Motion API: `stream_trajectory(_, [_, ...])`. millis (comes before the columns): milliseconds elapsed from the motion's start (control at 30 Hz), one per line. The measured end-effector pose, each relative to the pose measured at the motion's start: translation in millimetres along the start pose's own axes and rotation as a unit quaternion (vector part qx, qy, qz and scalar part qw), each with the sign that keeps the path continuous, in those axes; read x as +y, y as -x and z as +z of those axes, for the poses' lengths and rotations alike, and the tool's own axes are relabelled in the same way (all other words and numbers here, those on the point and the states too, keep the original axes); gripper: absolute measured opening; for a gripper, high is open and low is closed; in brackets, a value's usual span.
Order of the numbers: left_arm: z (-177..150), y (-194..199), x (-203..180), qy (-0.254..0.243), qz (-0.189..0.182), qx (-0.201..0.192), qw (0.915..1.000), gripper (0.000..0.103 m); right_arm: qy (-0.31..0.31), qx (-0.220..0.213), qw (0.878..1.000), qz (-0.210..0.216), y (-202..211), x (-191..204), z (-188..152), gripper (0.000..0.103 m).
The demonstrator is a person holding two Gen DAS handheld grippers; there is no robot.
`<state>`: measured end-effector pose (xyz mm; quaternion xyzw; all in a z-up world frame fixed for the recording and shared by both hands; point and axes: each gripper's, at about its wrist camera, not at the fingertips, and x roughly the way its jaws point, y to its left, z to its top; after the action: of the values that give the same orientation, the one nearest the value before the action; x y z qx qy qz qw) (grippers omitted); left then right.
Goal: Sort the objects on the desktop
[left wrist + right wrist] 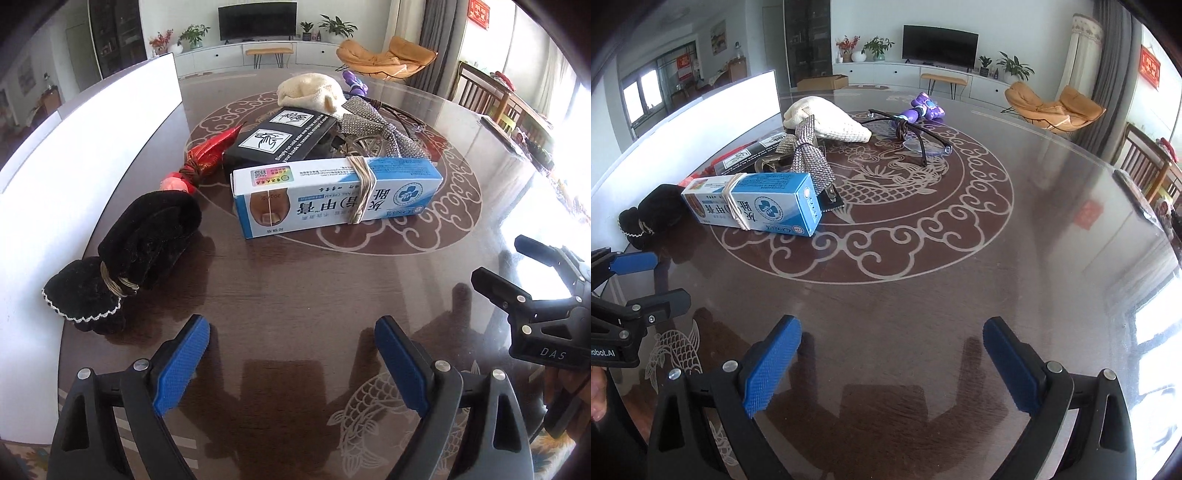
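Both my grippers held wide open and empty above a glass-topped table.

My left gripper [291, 363] and right gripper [892, 363] have nothing between their blue pads. On the dark table [923, 295], beyond them: a blue-and-white box [332, 195] bound with rubber bands, a black velvet pouch [122, 258] near left, glasses [912, 136] farther off. Living room behind, with television [940, 46].

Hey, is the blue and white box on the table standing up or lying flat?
Lying flat. The blue and white box rests on a long side on the table, with rubber bands wrapped around its middle.
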<state>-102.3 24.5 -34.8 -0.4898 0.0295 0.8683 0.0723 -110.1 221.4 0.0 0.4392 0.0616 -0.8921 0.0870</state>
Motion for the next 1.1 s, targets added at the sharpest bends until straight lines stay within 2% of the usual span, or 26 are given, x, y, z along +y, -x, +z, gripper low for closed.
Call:
stream_trajectory(433, [-7.1, -1.4, -2.5, -0.004, 0.011, -0.035, 0.9993, 0.093, -0.019, 0.012, 1.0, -0.002, -6.2, -3.5, 1.5, 0.101])
stream_trajectory(500, [-8.0, -1.8, -1.2, -0.001, 0.014, -0.035, 0.9993, 0.096, -0.022, 0.015, 1.0, -0.004, -7.1, -4.3, 1.7, 0.103])
stream_trajectory(567, [-6.2, -3.5, 1.1, 0.006, 0.018, -0.032, 0.9993, 0.103, -0.022, 0.015, 1.0, -0.004, -7.1, -4.3, 1.9, 0.103])
stream_trajectory(1100, [-2.9, -3.9, 0.0, 0.008, 0.02, -0.033, 0.9992, 0.103, -0.022, 0.015, 1.0, -0.003, -7.0, -4.2, 2.2, 0.103])
